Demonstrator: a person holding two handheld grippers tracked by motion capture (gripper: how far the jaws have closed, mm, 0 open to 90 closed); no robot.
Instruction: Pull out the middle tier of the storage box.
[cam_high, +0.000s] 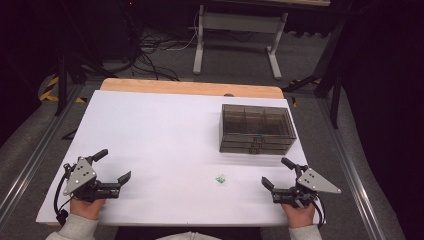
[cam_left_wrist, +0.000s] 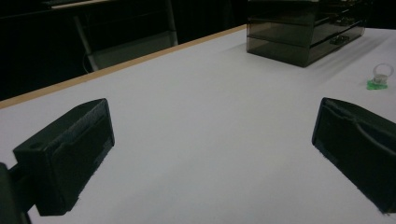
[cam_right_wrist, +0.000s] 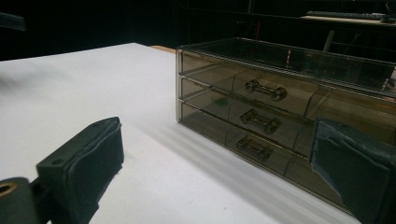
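Note:
A smoky see-through drawer box (cam_high: 255, 129) stands at the right of the white table (cam_high: 160, 135). Its three stacked drawers with small handles face me, and it is close in the right gripper view (cam_right_wrist: 280, 107). A small green piece with a clear ring (cam_high: 220, 178) lies on the table in front of the box, and the left gripper view has it at far right (cam_left_wrist: 380, 79). My left gripper (cam_high: 114, 165) rests near the front left edge, open and empty (cam_left_wrist: 212, 149). My right gripper (cam_high: 276, 172) rests near the front right, open and empty (cam_right_wrist: 217, 172), pointing at the box.
A wooden strip (cam_high: 190, 87) runs along the table's far edge. Beyond it stand a white desk frame (cam_high: 235, 40) and cables on a grey floor. The drawer box (cam_left_wrist: 303, 32) sits far off in the left gripper view.

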